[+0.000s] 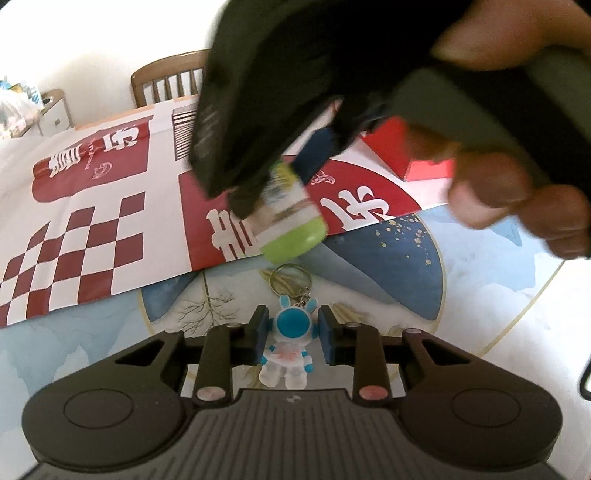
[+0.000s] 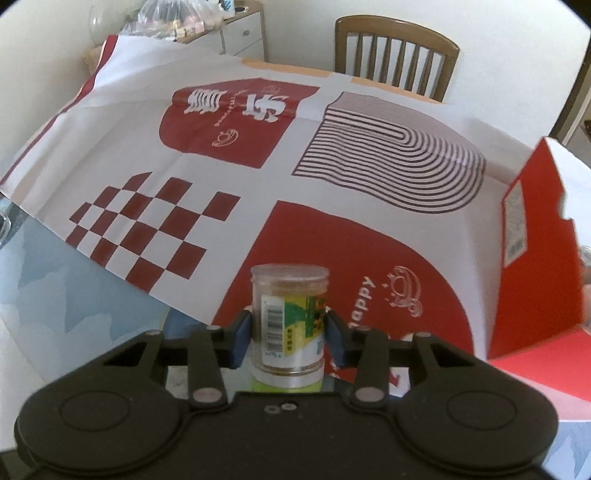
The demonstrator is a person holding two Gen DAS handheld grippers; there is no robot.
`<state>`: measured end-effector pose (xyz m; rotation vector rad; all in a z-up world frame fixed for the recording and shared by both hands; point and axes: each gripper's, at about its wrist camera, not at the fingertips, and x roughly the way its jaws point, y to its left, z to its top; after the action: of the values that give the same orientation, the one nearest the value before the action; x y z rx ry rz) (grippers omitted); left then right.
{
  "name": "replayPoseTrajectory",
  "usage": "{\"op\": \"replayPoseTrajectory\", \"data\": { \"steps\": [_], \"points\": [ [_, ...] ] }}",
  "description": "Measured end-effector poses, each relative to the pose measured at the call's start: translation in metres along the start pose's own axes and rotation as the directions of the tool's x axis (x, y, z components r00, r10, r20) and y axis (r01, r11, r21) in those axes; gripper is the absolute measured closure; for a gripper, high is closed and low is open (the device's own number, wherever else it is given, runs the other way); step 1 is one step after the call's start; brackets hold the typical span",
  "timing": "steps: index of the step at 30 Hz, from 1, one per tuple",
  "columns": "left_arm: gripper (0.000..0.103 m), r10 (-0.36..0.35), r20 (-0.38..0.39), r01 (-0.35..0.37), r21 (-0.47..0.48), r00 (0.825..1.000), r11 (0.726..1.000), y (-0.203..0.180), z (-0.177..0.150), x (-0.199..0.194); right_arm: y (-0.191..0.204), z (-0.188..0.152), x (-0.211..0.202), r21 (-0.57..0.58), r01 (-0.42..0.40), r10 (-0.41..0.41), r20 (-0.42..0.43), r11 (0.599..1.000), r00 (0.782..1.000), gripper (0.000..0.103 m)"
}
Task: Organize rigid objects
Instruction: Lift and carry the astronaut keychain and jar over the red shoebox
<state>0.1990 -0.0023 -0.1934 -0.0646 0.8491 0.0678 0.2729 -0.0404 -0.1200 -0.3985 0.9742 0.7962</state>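
My right gripper (image 2: 289, 336) is shut on a small clear jar (image 2: 289, 317) with a green lid and a green and yellow label, held above the red and white patterned sheet (image 2: 207, 147). In the left wrist view the same jar (image 1: 291, 210) hangs in the air under the right gripper's black body. My left gripper (image 1: 293, 338) is low over the table, its blue pads on either side of a blue and white astronaut keychain (image 1: 290, 345) that lies on the table with its metal ring (image 1: 291, 282) pointing away. The pads look close to the figure; contact is unclear.
An open red cardboard box (image 2: 535, 258) stands at the right on the sheet. A blue and white patterned tablecloth (image 1: 461, 295) covers the table. A wooden chair (image 2: 397, 48) stands behind the table, and a white cabinet (image 2: 240, 35) with bags stands at the back left.
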Motion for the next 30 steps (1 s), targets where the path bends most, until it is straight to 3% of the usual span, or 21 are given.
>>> {"op": "replayPoseTrajectory", "data": {
  "steps": [8, 17, 30],
  "points": [
    [0.075, 0.029, -0.027, -0.031, -0.073, 0.999, 0.997, 0.004, 0.011, -0.004, -0.03, -0.007, -0.043, 0.029, -0.028, 0.026, 0.056, 0.999, 0.998, 0.061],
    [0.075, 0.068, -0.001, -0.067, -0.144, 0.998, 0.987, 0.002, 0.032, -0.019, -0.079, -0.016, -0.092, 0.044, -0.022, 0.016, 0.119, 0.999, 0.993, 0.061],
    [0.075, 0.06, 0.07, -0.045, -0.204, 0.996, 0.978, -0.011, 0.104, -0.031, -0.17, -0.017, -0.144, 0.128, 0.011, -0.038, 0.208, 0.992, 0.978, 0.061]
  ]
}}
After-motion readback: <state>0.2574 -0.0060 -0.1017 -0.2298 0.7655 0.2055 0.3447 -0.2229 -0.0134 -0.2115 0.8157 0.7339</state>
